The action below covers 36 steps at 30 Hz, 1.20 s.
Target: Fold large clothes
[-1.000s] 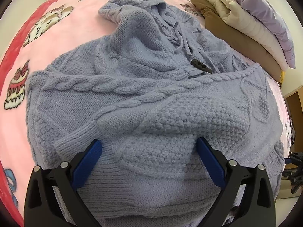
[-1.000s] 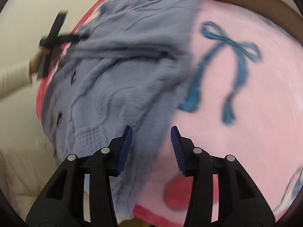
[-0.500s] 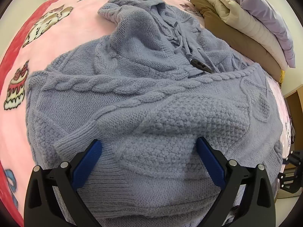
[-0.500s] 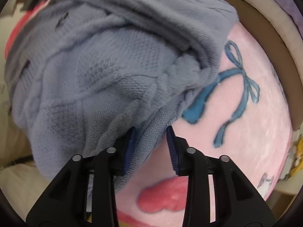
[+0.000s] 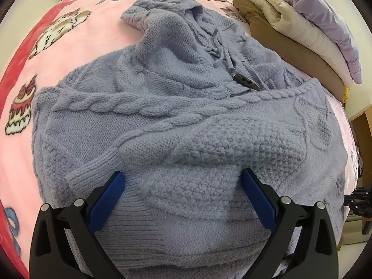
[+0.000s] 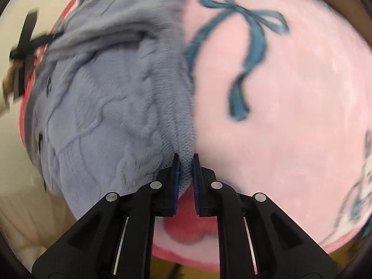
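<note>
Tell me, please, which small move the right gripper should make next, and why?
Probably lift the pinched edge and carry it across the sweater. The right gripper is shut on the knit's edge beside bare pink blanket, while the left gripper stands open over the body.

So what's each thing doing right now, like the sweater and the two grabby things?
Blue-grey knit sweater: spread on the bed, rumpled, sleeve folded across its front.
Toggle button: unfastened, lying on the knit.
Right tool: shut on the sweater's edge.
Left tool: open, over the folded sleeve.
Pink blanket: lying flat under the sweater.
Folded bedding: stacked beside the sweater.
</note>
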Tool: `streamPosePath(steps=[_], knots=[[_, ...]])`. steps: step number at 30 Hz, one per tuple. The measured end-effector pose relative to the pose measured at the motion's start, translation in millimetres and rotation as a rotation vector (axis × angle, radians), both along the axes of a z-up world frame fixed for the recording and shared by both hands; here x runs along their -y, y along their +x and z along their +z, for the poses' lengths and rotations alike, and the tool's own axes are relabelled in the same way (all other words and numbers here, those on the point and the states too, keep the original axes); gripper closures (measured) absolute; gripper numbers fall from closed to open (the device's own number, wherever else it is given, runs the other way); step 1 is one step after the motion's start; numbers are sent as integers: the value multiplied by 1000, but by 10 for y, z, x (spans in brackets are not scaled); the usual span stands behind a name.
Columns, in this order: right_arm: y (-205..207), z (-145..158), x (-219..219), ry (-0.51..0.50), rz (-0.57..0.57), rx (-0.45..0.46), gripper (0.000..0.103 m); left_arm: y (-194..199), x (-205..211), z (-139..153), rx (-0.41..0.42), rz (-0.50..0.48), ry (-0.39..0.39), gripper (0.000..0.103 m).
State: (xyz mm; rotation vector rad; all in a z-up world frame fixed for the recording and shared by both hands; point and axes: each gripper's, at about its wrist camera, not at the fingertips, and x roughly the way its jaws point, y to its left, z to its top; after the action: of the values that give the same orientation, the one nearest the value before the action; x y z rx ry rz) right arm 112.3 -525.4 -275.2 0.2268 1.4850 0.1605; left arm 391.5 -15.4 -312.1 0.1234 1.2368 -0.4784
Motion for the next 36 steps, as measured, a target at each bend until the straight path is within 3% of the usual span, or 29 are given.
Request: streamPosePath(steps=[3, 6, 10, 15, 18, 20, 22, 28, 32, 36], knots=[[-7, 12, -123, -53, 56, 12, 92, 8, 4, 2, -9, -4, 3, 5], [-17, 202, -210, -15, 54, 57, 87, 28, 11, 2, -12, -10, 6, 5], [-200, 434, -388, 89, -2, 152, 44, 29, 13, 3, -9, -9, 3, 5], [-638, 360, -696, 124, 39, 94, 42, 12, 4, 1, 2, -6, -1, 5], [-873, 160, -783, 148, 10, 17, 50, 11, -1, -2, 4, -10, -4, 5], [-948, 70, -715, 171, -45, -9, 78, 0, -7, -2, 6, -11, -4, 5], [-995, 86, -637, 198, -106, -10, 86, -16, -5, 0, 8, -15, 1, 5], [-1011, 340, -560, 142, -77, -66, 89, -30, 17, 1, 24, -28, 12, 5], [-1102, 89, -262, 63, -97, -186, 89, -32, 11, -6, 36, -26, 6, 5], [-1066, -21, -242, 71, -104, -198, 89, -53, -5, -10, 44, -32, 3, 5]])
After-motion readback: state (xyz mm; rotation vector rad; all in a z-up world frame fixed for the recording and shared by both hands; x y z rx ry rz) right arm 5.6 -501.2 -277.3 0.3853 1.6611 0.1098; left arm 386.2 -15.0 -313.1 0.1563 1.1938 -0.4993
